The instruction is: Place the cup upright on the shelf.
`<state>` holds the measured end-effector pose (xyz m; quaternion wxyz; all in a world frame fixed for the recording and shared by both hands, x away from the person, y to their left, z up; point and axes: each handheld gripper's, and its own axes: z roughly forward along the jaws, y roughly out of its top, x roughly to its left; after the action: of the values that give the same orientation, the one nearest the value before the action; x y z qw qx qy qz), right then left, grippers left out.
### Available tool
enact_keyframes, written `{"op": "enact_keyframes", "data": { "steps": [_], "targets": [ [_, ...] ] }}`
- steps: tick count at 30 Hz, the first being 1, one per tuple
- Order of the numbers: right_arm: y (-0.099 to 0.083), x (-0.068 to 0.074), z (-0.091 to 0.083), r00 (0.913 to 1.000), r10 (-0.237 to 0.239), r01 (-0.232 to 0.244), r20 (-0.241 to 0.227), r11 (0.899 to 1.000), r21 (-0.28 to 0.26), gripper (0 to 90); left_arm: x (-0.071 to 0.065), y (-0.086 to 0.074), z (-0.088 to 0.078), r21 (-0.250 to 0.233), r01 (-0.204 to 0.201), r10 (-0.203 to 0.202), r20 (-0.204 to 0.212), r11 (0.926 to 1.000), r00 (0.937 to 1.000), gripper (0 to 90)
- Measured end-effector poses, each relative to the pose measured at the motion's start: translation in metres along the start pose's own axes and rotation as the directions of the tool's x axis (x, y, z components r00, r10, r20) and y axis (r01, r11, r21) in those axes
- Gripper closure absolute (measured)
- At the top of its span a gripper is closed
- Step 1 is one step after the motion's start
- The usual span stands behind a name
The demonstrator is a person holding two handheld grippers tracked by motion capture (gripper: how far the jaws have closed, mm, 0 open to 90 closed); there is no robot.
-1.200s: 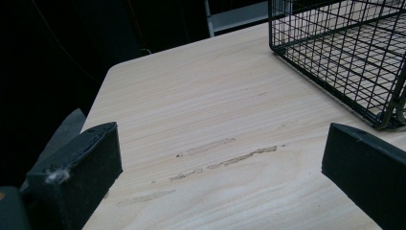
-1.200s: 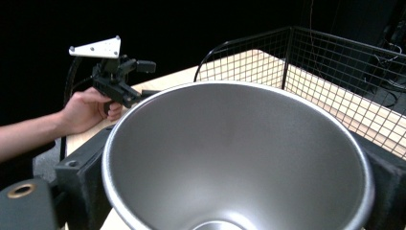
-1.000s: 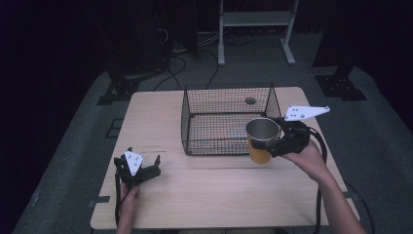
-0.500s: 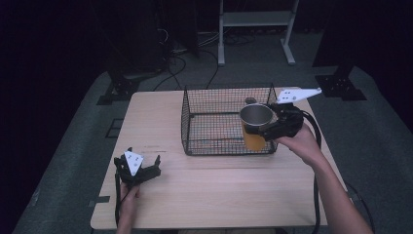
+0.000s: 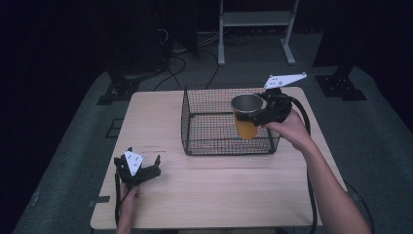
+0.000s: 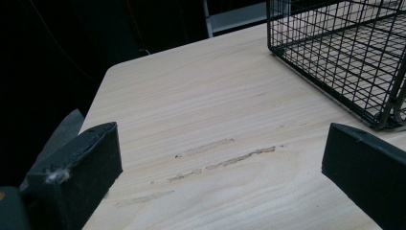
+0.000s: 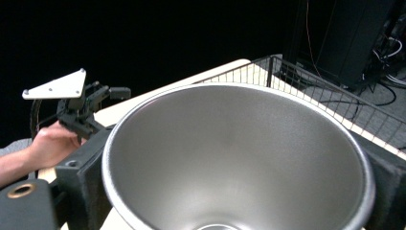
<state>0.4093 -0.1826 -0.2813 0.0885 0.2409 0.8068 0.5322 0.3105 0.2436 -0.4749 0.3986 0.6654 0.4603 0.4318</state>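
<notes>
1. Grip first: your right claw (image 5: 263, 114) is pinching the steel cup (image 5: 246, 116), one jaw pressed on each side of its wall just under the rim; in the right gripper view the cup's (image 7: 239, 158) open mouth sits directly ahead of that claw, between its jaws.
2. A second ago the cup hung at the near right corner of the wire basket (image 5: 214, 127), outside the mesh. Now you have carried it up and over the rim, so it hangs above the basket's right half, upright and clear of the floor.
3. That suggests the carry is nearly done; I judge what remains is lowering the cup straight down from the claw and letting go.
4. Your left claw (image 5: 139, 168) has stayed put: jaws spread, nothing between them, resting on the tabletop (image 5: 160, 122) far to the left of the right claw and nearer to you.
5. Ahead of the left claw lies bare pale wood with a few scuff marks (image 6: 225, 155), and the basket's corner (image 6: 383, 120) beyond to its right.
6. Outward from there the room is dark: grey floor, cables (image 5: 185, 63) and a white metal stand (image 5: 255, 22) behind the tabletop.
</notes>
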Motion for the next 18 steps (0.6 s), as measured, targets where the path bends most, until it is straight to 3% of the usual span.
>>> {"op": "enact_keyframes", "data": {
  "steps": [8,18],
  "targets": [
    [0.010,-0.011,0.017,0.9997,0.025,-0.025,0.002,1.000,-0.004,7.1,0.000,0.000,0.000,-0.001,0.004,-0.004,-0.001,1.0000,1.0000,0.0],
    [0.008,-0.023,0.045,0.9985,0.055,-0.055,0.005,0.999,0.002,7.1,0.001,0.000,0.000,-0.002,0.003,-0.003,0.002,1.0000,1.0000,0.0]
  ]
}}
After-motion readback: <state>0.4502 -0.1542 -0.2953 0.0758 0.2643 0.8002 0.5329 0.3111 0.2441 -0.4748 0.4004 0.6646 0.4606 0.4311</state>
